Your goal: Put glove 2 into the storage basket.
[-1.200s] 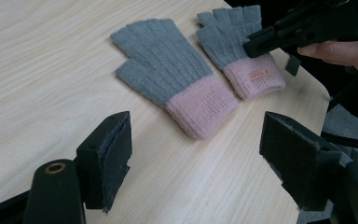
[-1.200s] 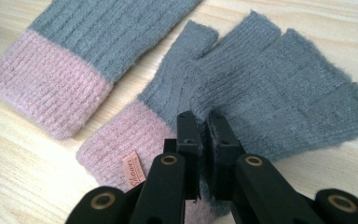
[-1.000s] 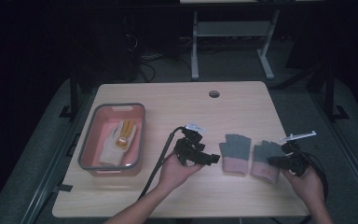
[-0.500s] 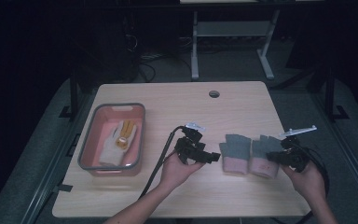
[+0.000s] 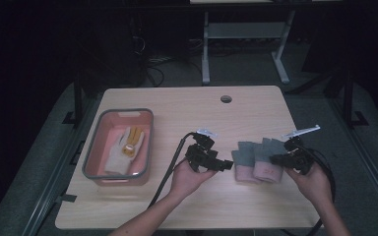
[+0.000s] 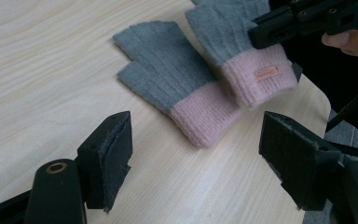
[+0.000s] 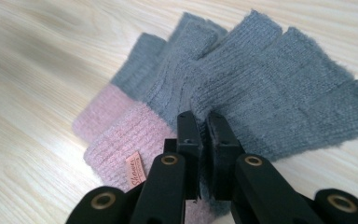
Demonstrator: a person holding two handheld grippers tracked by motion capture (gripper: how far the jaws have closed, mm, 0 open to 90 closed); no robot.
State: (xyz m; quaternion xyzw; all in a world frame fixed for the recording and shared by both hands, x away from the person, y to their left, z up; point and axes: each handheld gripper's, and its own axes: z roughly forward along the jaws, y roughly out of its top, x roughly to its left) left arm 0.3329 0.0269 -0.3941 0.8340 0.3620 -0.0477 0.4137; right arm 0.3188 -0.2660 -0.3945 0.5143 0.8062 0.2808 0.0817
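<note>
Two grey knit gloves with pink cuffs lie on the wooden table point(image 5: 177, 108). My right gripper point(image 5: 274, 159) point(image 7: 203, 121) is shut on the grey knit of the labelled glove point(image 5: 268, 167) point(image 7: 270, 93) and holds it slightly raised, so that it overlaps the other glove point(image 5: 246, 160) point(image 7: 140, 70). That other glove point(image 6: 177, 88) lies flat. My left gripper point(image 5: 226, 164) point(image 6: 205, 163) stands open just left of the pair, nothing between its pads. In the left gripper view the labelled glove point(image 6: 251, 65) hangs from the right gripper point(image 6: 303, 21).
A pink bin with a grey rim point(image 5: 91, 157) sits at the table's left and holds a white glove with yellow fingers point(image 5: 125, 147). A cable hole point(image 5: 226, 99) is near the far edge. A dark floor and a desk frame lie beyond the table.
My right gripper has moved left and a little up with the labelled glove, bringing it over the edge of the other glove. The left gripper has stayed put.
</note>
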